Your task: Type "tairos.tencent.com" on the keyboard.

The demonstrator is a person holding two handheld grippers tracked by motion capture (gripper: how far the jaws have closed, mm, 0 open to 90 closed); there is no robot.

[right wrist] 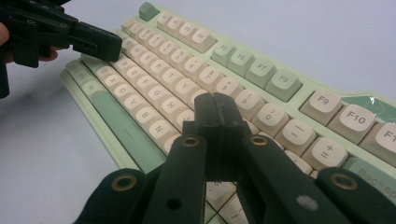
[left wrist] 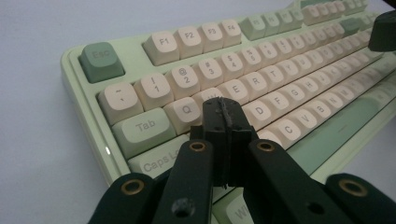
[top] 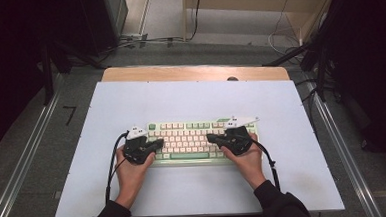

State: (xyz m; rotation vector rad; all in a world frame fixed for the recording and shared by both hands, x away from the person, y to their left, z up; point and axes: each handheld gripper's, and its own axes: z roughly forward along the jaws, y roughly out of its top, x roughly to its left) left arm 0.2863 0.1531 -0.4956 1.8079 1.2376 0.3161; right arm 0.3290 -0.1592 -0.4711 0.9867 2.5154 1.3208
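We saw a pale green keyboard (top: 187,140) with cream keys near the table's (top: 106,118) front edge, our left gripper (top: 155,143) and right gripper (top: 213,137) poised over its ends, jaws fully closed, holding nothing.

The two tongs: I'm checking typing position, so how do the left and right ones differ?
The left tongs sit over the keyboard's letter end by Q and W; the right tongs sit over its number end by 9 and 0. In the high view they point toward each other. Both are shut, holding nothing.
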